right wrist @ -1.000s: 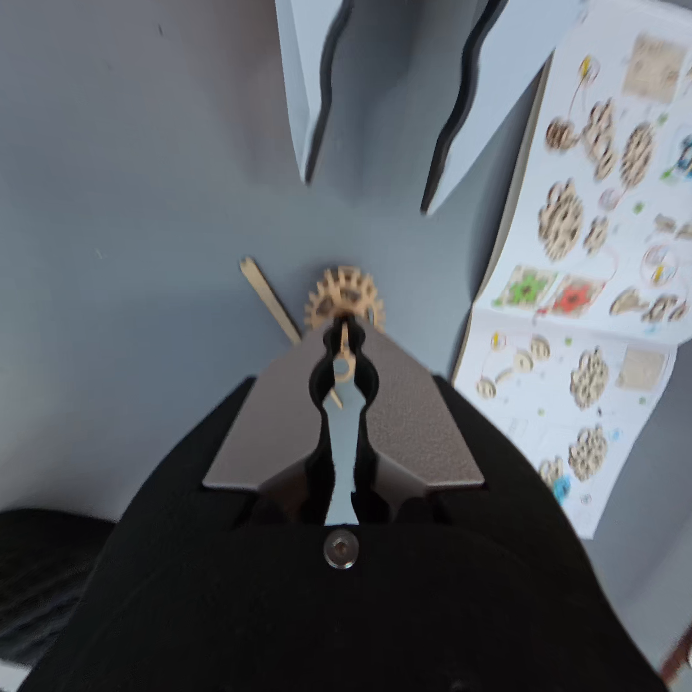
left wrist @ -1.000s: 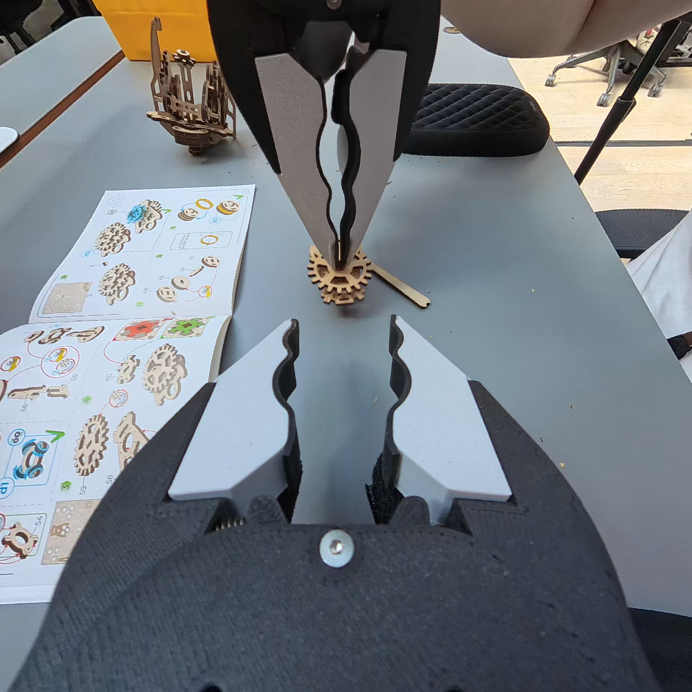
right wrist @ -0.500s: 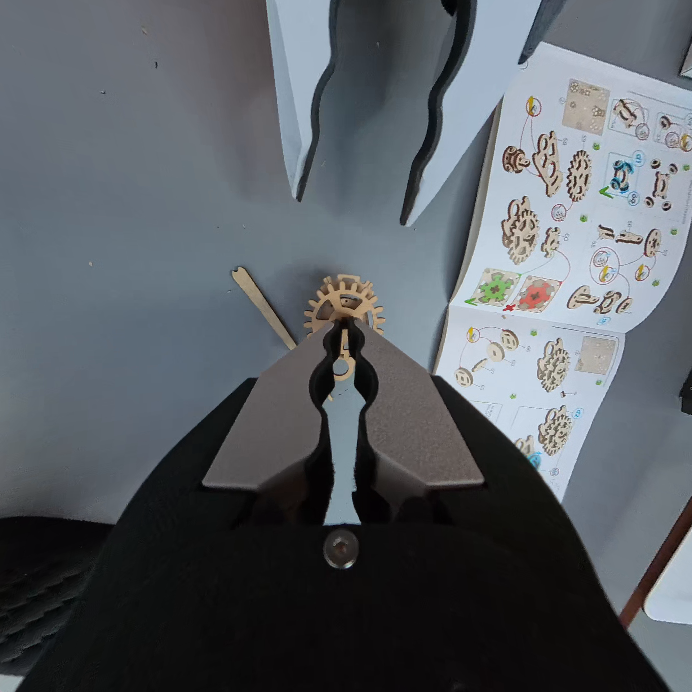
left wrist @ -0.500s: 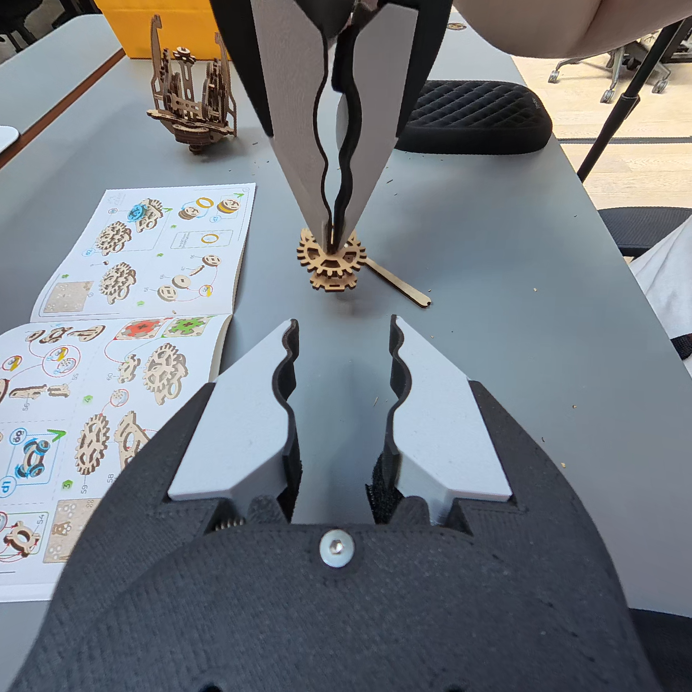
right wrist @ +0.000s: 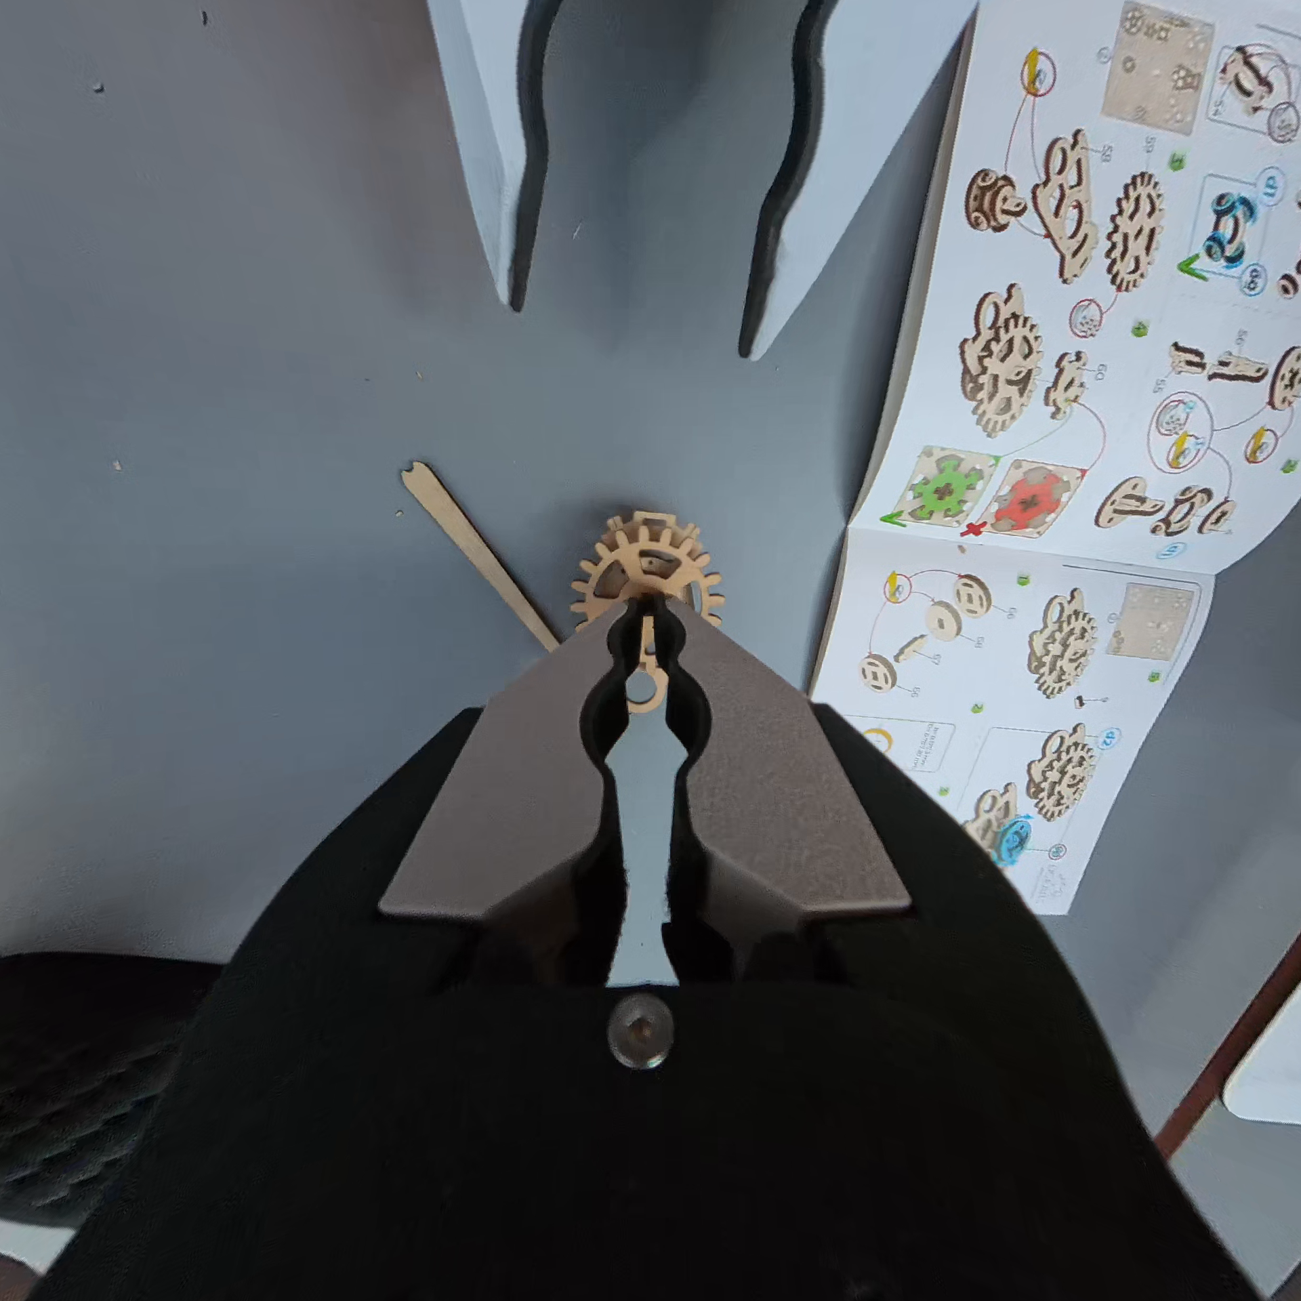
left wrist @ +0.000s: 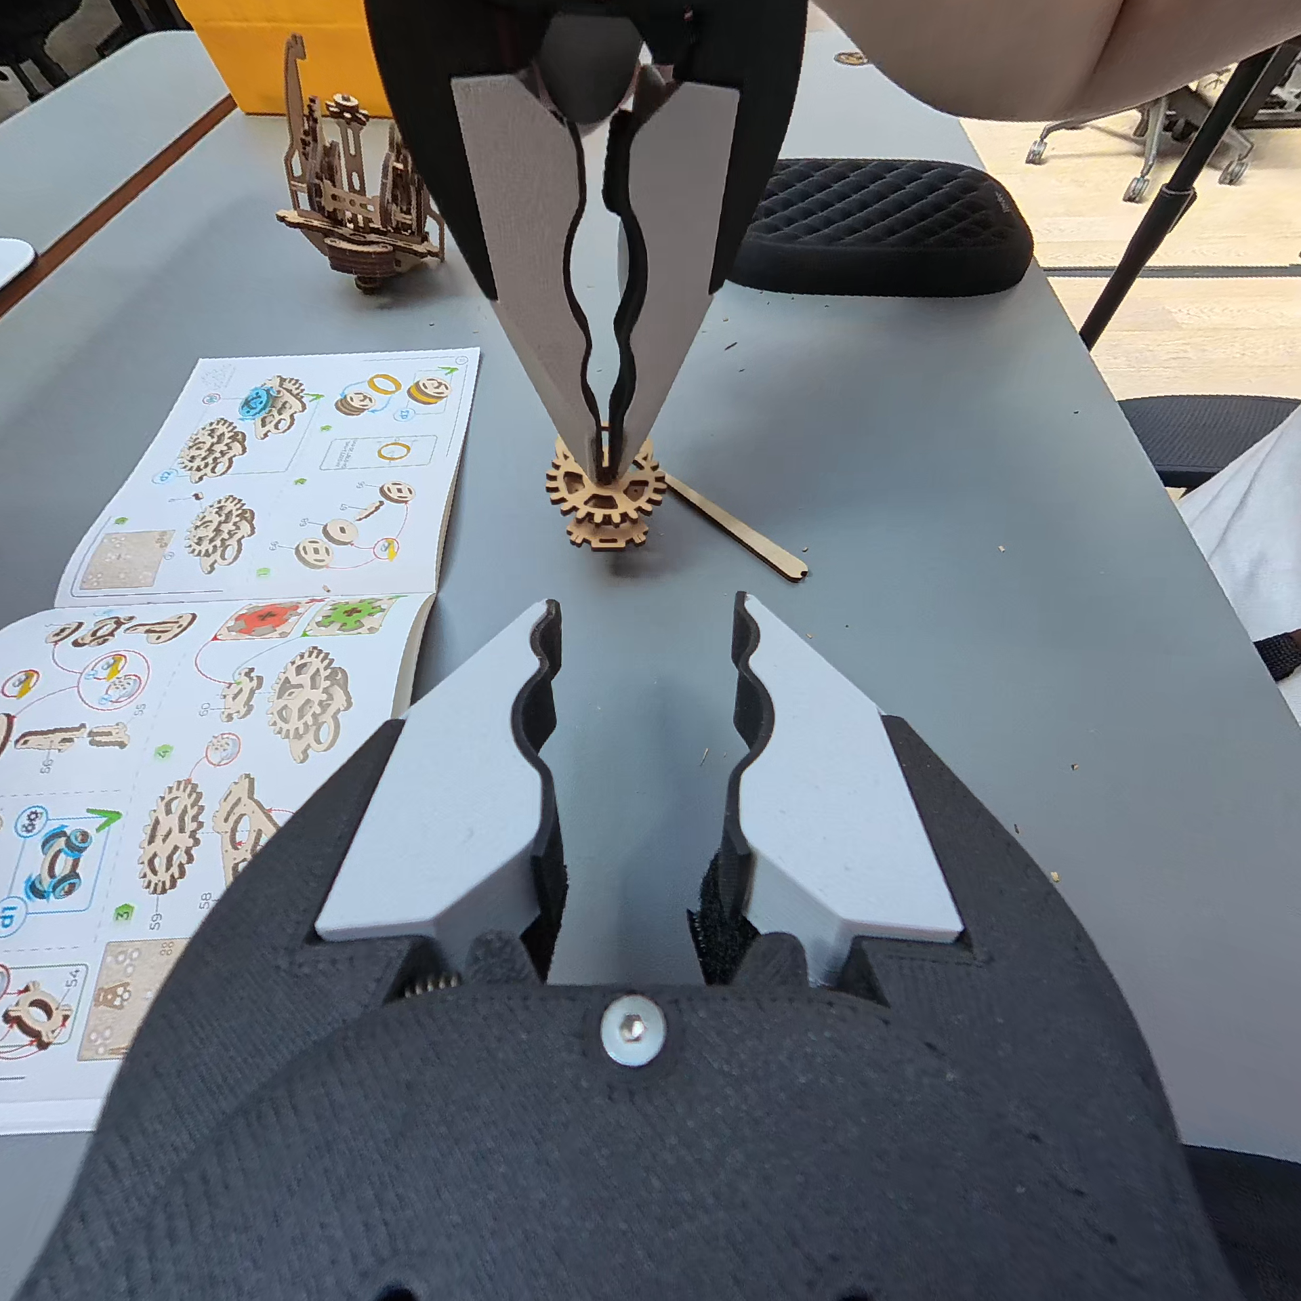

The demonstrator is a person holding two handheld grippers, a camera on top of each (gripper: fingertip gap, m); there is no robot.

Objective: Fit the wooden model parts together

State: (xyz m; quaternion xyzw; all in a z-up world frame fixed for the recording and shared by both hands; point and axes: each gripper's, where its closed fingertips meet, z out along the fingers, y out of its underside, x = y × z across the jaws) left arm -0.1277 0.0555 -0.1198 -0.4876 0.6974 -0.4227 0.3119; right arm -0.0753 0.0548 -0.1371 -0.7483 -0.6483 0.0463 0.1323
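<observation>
At counter (left wrist: 915, 436) centre, right hand-held gripper (left wrist: 603, 461) clamped on a thin wooden pin (right wrist: 646, 669), tip down at the hub of the gear stack (left wrist: 605, 503); left hand-held gripper (left wrist: 644, 612) apart, empty, just short of it. Likely trouble: unbraced gears skidding or tipping under the push, pin snapping if tilted; pin's ringed end seen only from the right wrist, finished wooden model (left wrist: 359, 204) only from the left.

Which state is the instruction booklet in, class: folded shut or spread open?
Spread open: the instruction booklet lies flat on the grey table, two illustrated pages showing either side of its fold.

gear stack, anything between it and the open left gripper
Nothing visible. Bare grey table lies between the open left gripper and the gear stack. The right gripper comes down from above onto its hub, shut on a small wooden pin, leaving the near side free.
</observation>
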